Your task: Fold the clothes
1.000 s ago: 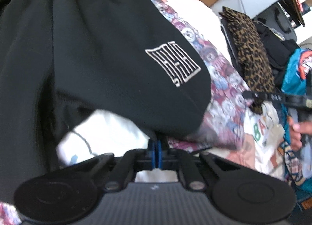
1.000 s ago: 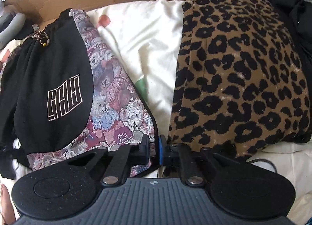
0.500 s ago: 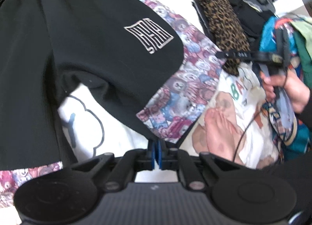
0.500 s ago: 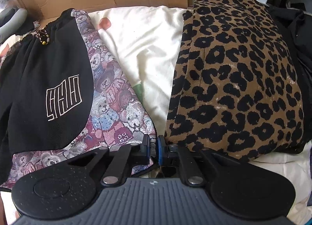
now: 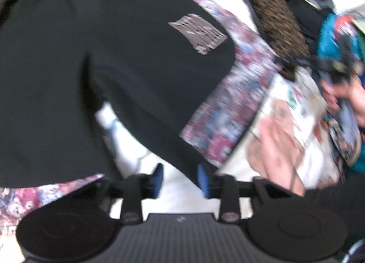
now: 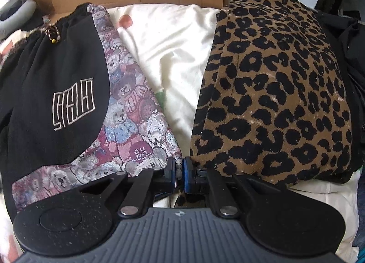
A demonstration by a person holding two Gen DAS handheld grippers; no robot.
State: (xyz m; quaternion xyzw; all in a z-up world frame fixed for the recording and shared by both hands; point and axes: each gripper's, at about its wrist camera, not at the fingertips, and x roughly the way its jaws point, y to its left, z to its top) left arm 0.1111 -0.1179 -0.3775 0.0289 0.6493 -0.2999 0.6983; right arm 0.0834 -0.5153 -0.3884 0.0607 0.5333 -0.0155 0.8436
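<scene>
Left gripper (image 5: 180,180) spread at the black shorts' (image 5: 114,69) hem; right gripper (image 6: 179,171) pinches the teddy-bear cloth (image 6: 127,130) (its corner). Tugging could rumple the shorts.

Black shorts (image 6: 52,94) with white emblem, flat on teddy-print fabric (image 6: 127,126).

The left gripper (image 5: 180,179) has two black fingers tipped with blue pads (image 5: 158,177), silver screw heads on the linkage arms, two round black discs and a ribbed grey body. The right gripper (image 6: 179,169) is built alike — blue pad (image 6: 186,171), silver screws, ribbed base with a small mark — its black discs flecked with pale specks.
</scene>
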